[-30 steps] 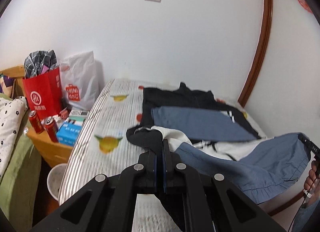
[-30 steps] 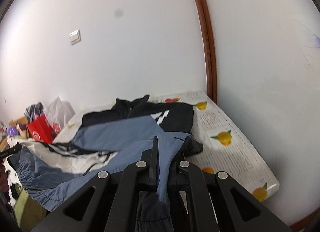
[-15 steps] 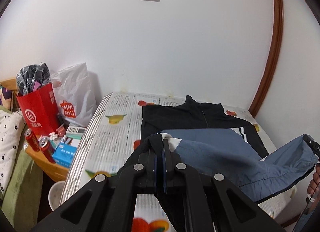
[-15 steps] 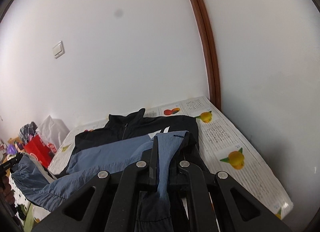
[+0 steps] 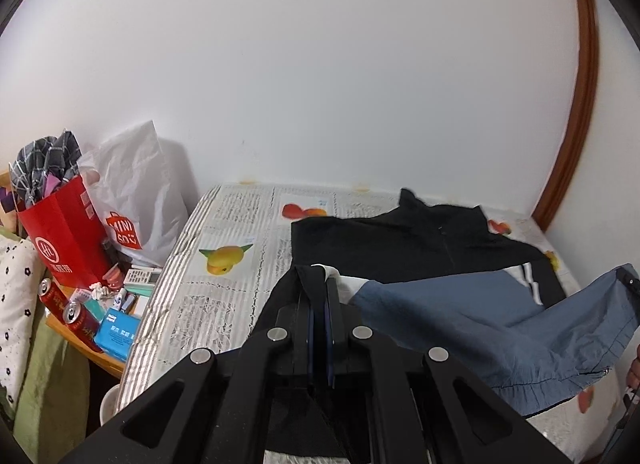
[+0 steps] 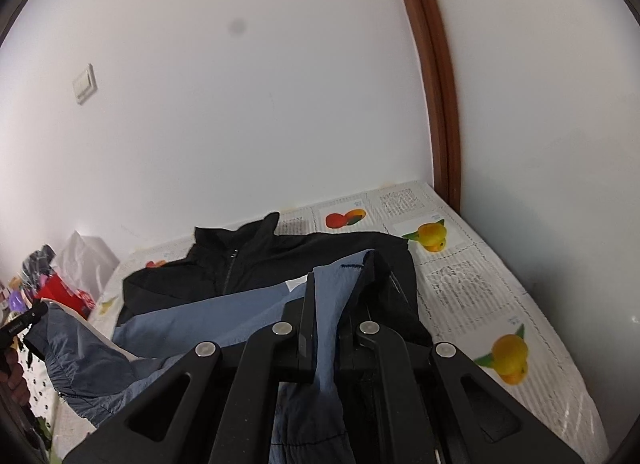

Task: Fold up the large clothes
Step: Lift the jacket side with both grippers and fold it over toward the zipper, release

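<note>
Jacket [image 5: 420, 240] lies on the bed [image 5: 224, 224], its blue lower half lifted toward the collar; left gripper [image 5: 319, 284] and right gripper [image 6: 326, 296] both pinch its hem, fold not yet laid down

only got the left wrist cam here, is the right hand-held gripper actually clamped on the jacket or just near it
Observer: Clamped. The right hand-held gripper is shut on a blue fold of the jacket, and cloth hangs down between its fingers.
Operator: which bit of the blue is that
Observer: An edge with a short line of dark stitching, lifted above the black body of the jacket.
Operator: anything lying right of the jacket
Observer: Only the fruit-print cover shows there, running to the wall, with two printed yellow fruits along that side.
</note>
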A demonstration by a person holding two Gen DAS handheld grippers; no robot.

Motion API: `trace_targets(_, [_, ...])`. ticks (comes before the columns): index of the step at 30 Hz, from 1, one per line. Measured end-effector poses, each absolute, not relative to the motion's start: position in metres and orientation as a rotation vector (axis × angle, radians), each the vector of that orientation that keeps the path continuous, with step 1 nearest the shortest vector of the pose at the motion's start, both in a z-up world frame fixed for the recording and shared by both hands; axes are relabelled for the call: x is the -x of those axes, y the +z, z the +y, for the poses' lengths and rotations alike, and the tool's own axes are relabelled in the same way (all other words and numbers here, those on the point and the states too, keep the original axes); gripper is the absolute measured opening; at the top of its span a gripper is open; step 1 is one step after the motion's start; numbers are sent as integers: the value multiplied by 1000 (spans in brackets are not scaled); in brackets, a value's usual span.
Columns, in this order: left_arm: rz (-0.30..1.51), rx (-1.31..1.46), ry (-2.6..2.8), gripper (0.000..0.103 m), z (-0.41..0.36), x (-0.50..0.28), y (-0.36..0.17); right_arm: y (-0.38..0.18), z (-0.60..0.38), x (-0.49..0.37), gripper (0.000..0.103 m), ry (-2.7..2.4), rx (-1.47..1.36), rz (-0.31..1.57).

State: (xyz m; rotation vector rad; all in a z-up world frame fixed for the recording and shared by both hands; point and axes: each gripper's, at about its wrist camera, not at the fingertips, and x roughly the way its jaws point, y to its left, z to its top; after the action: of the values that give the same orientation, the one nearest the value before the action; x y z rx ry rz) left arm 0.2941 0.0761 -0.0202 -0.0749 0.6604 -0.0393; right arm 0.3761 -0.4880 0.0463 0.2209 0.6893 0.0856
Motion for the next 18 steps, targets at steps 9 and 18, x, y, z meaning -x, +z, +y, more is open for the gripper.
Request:
trace_targets(9, [796, 79, -9, 5, 80, -337, -78, -21, -490, -415, 6, 43, -185, 801])
trace_targets(18, [853, 48, -16, 6, 70, -347, -101, -62, -494, -423, 10, 6, -146, 923])
